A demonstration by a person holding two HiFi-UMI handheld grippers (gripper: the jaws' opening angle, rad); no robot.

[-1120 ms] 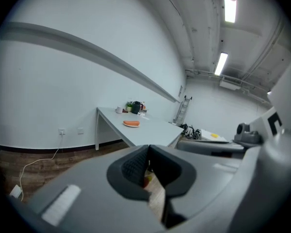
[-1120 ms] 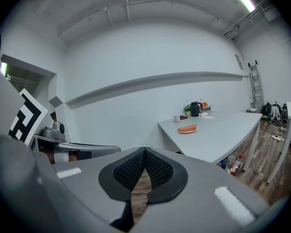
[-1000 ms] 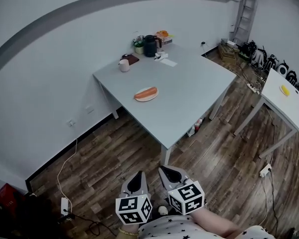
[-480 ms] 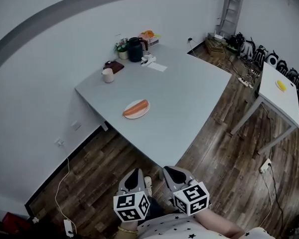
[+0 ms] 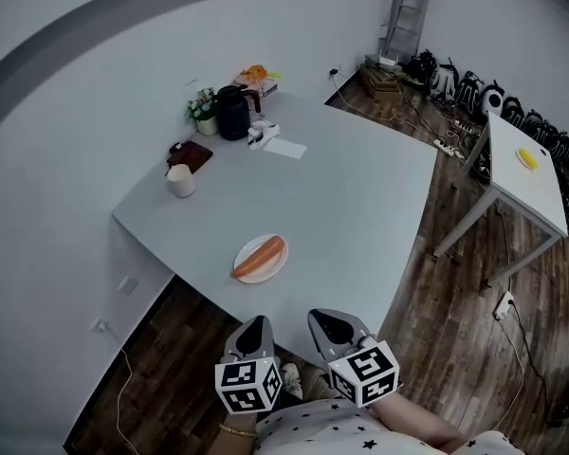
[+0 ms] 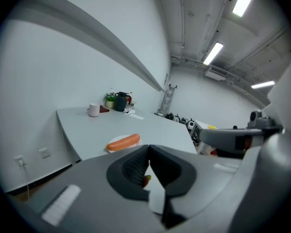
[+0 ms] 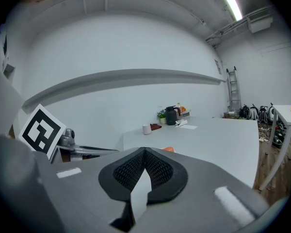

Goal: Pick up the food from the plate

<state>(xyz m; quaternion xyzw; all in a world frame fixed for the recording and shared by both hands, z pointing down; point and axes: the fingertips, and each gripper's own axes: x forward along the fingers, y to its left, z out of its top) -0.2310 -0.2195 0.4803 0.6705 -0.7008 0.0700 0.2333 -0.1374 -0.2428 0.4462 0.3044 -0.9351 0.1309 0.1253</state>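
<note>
An orange sausage lies on a small white plate near the front edge of a large grey table. In the left gripper view the sausage shows just beyond the jaw tips. My left gripper and right gripper hover side by side short of the table's edge, well below the plate. Both are shut with nothing between the jaws. In the right gripper view only an orange sliver of the sausage peeks over the shut right gripper.
At the table's far end stand a white cup, a dark jug, a small potted plant and a sheet of paper. A second white table stands at right. A ladder and cables line the far wall.
The view has closed in on the table: the plate with the sausage has come nearer to both grippers. The grippers stay shut and side by side.
</note>
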